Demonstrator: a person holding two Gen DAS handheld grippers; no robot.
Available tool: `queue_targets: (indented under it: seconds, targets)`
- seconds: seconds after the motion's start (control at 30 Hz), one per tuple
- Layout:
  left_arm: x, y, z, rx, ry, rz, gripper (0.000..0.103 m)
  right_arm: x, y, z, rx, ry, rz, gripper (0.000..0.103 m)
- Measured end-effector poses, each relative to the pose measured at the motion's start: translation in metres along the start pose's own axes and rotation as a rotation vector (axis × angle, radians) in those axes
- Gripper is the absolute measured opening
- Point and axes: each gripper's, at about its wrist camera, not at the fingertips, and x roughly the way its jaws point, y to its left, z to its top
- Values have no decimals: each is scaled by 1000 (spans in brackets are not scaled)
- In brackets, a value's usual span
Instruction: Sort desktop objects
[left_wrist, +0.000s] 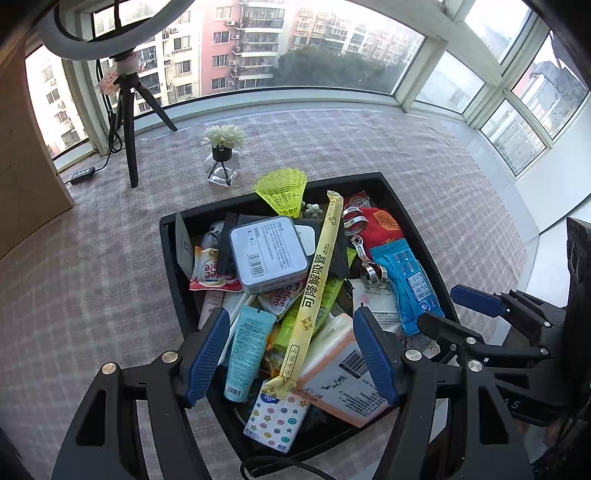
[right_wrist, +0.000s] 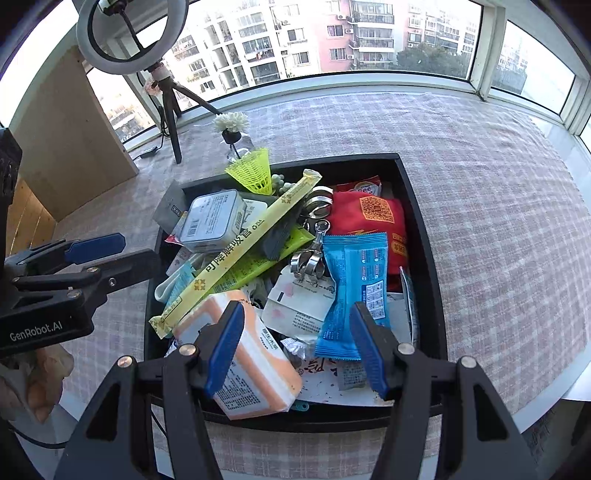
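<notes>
A black tray (left_wrist: 173, 266) (right_wrist: 421, 236) on the checked cloth is heaped with several items. A long yellow straw pack (left_wrist: 317, 280) (right_wrist: 236, 254) lies across the pile. Also in the heap are a grey tin (left_wrist: 267, 254) (right_wrist: 214, 221), a blue sachet (left_wrist: 410, 284) (right_wrist: 354, 288), an orange-and-white tissue pack (left_wrist: 343, 376) (right_wrist: 255, 362), a teal tube (left_wrist: 247, 354) and a red pouch (right_wrist: 373, 225). My left gripper (left_wrist: 291, 358) hangs open above the tray's near side, holding nothing. My right gripper (right_wrist: 297, 350) is open too, over the tissue pack and blue sachet, with nothing held.
A small white-flower vase (left_wrist: 223, 155) (right_wrist: 232, 129) and a ring light on a tripod (left_wrist: 129, 122) (right_wrist: 170, 99) stand behind the tray. A wooden cabinet (right_wrist: 70, 147) is at the left. Windows curve round the far edge. A hand (right_wrist: 33, 380) holds the left gripper.
</notes>
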Motion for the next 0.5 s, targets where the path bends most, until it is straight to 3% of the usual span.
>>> queue_targets:
  seconds: [0.27,0.5]
  targets:
    - [-46,60,-43,-44,-47,63,68,-10,72,-11,-38,-30,42,59]
    - [-73,130,-88,-127,-72,173,74,-8,161,-36,-144,-81,-16,66]
